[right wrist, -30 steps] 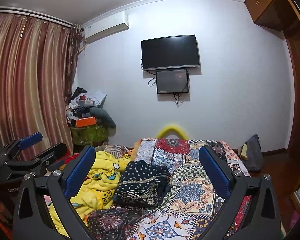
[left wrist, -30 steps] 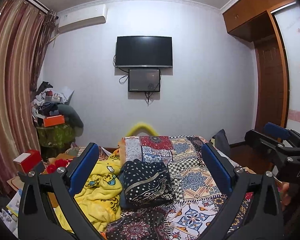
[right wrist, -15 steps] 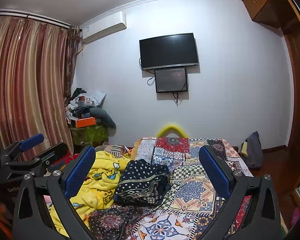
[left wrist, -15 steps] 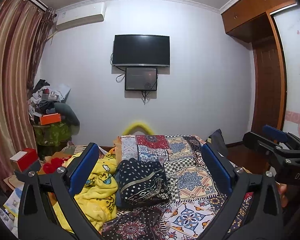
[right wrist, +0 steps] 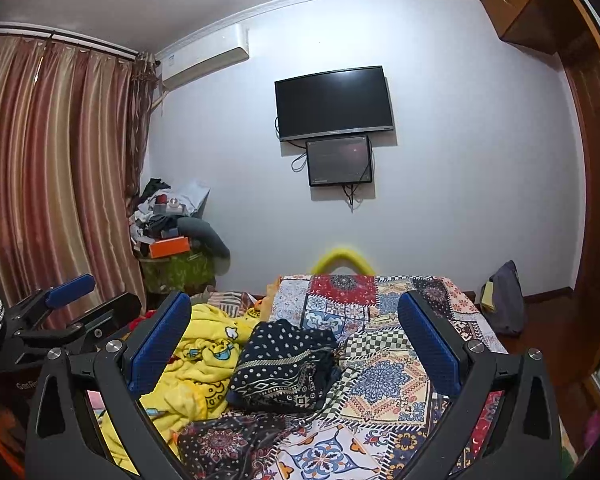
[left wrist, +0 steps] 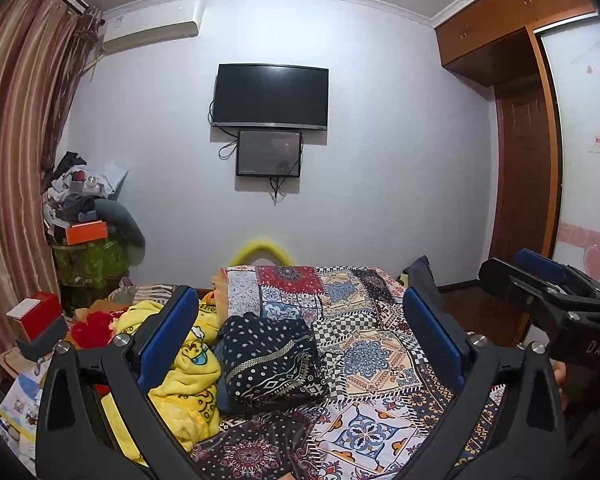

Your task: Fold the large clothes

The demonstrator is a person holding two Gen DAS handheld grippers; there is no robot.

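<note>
The left tongs (left wrist: 300, 344) and right tongs (right wrist: 294, 344) both hang released, jaws spread wide and empty, above the bed (left wrist: 376, 356). Between their 2 pairs of blue pads, farther off, lies the dark dotted garment (left wrist: 270, 360), folded on the patchwork bedspread and touching a crumpled yellow blanket (left wrist: 184, 376) at its left.

Folded garment (left wrist: 272, 360): navy, white polka dots, cream geometric border band.
Blanket (left wrist: 180, 376): bright yellow, cartoon print.
Bedspread (left wrist: 364, 320): patchwork of red, blue, cream and black-and-white check medallion squares.
Curtains (right wrist: 52, 168): striped brown and pink.
Left tongs (left wrist: 300, 340), right tongs (right wrist: 296, 340): black frames, blue pads.
</note>
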